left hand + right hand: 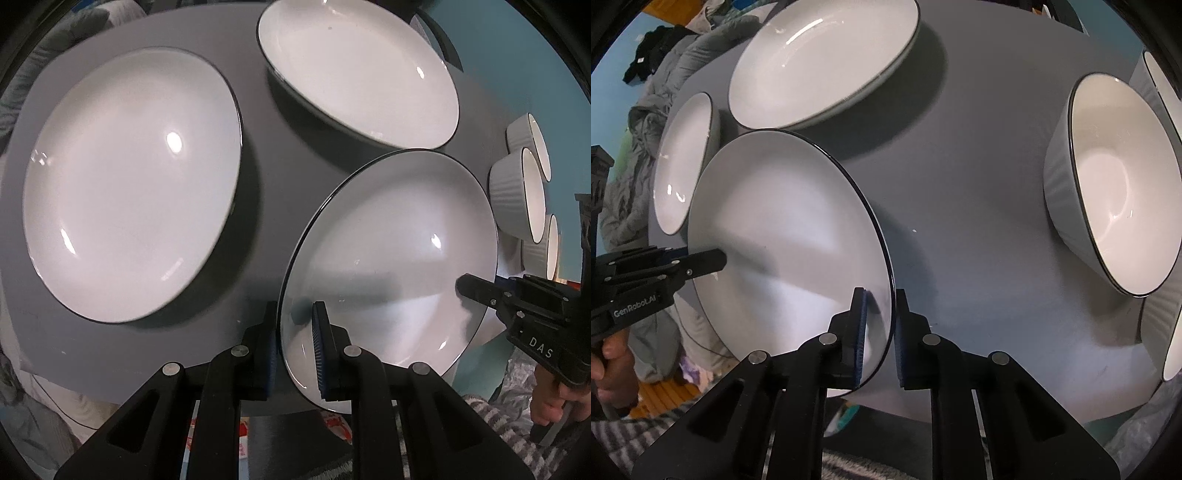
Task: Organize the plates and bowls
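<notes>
A white plate with a thin dark rim [399, 240] [786, 221] hangs tilted above the grey table [258, 192], held from both sides. My left gripper [295, 310] is shut on its near left rim, one pad over the face and one under the edge. My right gripper [880, 293] is shut on the opposite rim in the same way. Each wrist view shows the other gripper too: the right gripper [467, 286] at the plate's far side, the left gripper [714, 260] reaching in from the left.
Two more white plates lie on the table [960, 221]: a large plate [133, 184] [683, 162] at the left and another plate [354, 70] [823, 59] behind. Ribbed white bowls [517, 195] [1115, 184] stand at the right edge. Clothing is heaped around the table.
</notes>
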`<state>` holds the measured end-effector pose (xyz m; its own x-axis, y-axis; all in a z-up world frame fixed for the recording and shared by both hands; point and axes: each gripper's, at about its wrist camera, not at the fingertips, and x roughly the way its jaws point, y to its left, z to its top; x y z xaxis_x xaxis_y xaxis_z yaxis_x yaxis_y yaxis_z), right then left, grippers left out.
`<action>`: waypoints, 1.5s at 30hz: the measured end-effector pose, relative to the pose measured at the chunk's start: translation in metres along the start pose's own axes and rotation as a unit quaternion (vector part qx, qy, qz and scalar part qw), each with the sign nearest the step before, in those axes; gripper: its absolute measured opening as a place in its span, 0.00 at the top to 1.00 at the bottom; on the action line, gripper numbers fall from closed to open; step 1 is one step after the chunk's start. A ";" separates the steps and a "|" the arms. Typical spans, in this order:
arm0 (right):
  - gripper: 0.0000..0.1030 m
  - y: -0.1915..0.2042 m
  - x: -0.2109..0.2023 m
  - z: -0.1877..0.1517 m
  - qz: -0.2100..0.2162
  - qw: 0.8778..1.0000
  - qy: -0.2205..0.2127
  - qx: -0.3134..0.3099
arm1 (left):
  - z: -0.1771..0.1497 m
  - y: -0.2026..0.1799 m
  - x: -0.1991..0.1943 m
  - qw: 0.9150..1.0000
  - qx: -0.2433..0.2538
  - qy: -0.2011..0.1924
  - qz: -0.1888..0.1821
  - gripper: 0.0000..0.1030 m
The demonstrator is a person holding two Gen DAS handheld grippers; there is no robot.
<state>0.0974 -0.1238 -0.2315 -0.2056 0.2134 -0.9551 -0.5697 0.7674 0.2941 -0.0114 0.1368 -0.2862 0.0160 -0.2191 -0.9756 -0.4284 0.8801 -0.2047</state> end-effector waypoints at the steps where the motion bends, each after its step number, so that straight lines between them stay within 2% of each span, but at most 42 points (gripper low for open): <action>1: 0.87 -0.002 -0.001 0.001 0.001 1.000 0.000 0.001 | 0.002 0.000 -0.004 1.000 0.003 -0.003 0.004 0.84; 3: 0.87 -0.007 -0.009 0.005 0.004 1.000 -0.002 0.003 | 0.001 -0.011 -0.005 1.000 0.007 -0.008 0.007 0.84; 15: 0.88 -0.020 -0.037 0.021 -0.001 1.000 -0.019 0.000 | 0.010 -0.017 -0.031 0.999 0.013 -0.029 0.007 0.84; 29: 0.88 -0.012 -0.048 0.042 -0.011 0.999 -0.042 -0.008 | 0.065 -0.019 -0.046 0.999 0.016 -0.050 0.013 0.84; 45: 0.88 -0.006 -0.041 0.084 -0.018 0.999 -0.037 -0.016 | 0.103 -0.005 -0.034 0.998 0.008 -0.054 0.029 0.82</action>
<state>0.1763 -0.0865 -0.1970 -0.1260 0.2320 -0.9645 -0.6011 0.7556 0.2603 0.0837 0.1833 -0.2601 0.0896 -0.1221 -0.9885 -0.4173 0.8966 -0.1485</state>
